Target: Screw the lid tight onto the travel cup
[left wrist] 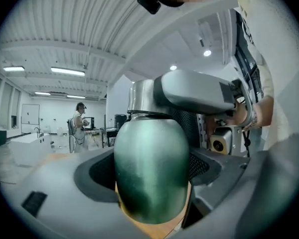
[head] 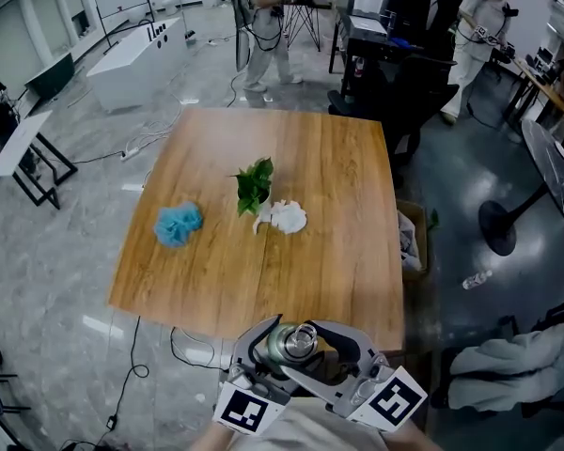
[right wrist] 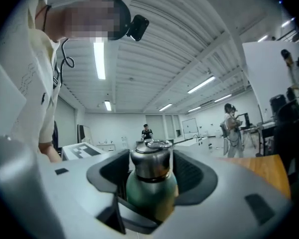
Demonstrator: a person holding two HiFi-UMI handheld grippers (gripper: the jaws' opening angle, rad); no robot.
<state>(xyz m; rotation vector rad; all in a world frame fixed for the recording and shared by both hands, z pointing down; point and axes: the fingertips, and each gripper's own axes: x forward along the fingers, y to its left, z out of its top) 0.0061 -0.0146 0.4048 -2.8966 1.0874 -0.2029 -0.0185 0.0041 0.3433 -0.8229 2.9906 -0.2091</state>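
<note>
Room for moving lies along the near strip of the wooden table (head: pixel 338 186), bare up to its front edge. A blue tuft (head: pixel 178 224), green leaves (head: pixel 254 186) and a white piece (head: pixel 284 217) sit mid-table, well apart from the grippers. The travel cup (head: pixel 280 348) is held at that front edge, roughly upright, its long axis near vertical, steel lid (head: pixel 302 338) on top. The left gripper (left wrist: pixel 152 183) is clamped on the green body, and the right gripper (right wrist: pixel 150 171) is closed around the lid. Black-and-white square markers show on both cubes.
</note>
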